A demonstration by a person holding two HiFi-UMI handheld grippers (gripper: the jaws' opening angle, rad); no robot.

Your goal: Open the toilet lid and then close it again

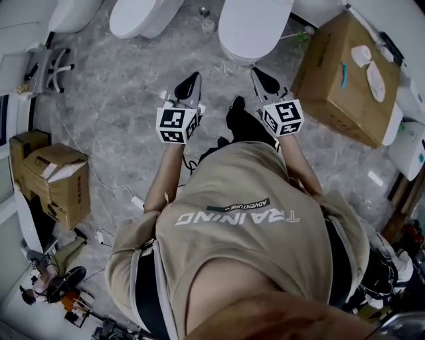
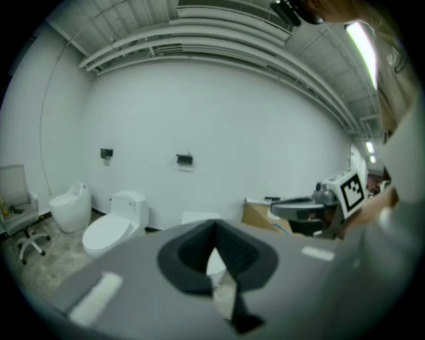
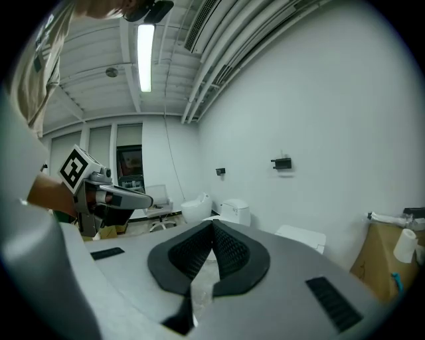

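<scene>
In the head view a white toilet [image 1: 255,26] stands straight ahead with its lid down. Both grippers hover in the air short of it, touching nothing. My left gripper [image 1: 192,79] points at the floor left of the bowl, its jaws shut and empty. My right gripper [image 1: 259,73] sits just below the bowl's front rim, jaws also shut and empty. In the left gripper view the jaw tips [image 2: 214,229] meet, and the toilet [image 2: 198,217] shows behind them. The right gripper view shows its tips [image 3: 212,226] closed, with the toilet's tank [image 3: 302,236] beyond.
Two more white toilets [image 1: 142,14] [image 1: 73,12] line the wall to the left. A big cardboard box [image 1: 342,80] stands right of the toilet, smaller boxes [image 1: 58,180] at my left. An office chair [image 1: 50,66] sits far left. Cables run across the grey marble floor [image 1: 119,113].
</scene>
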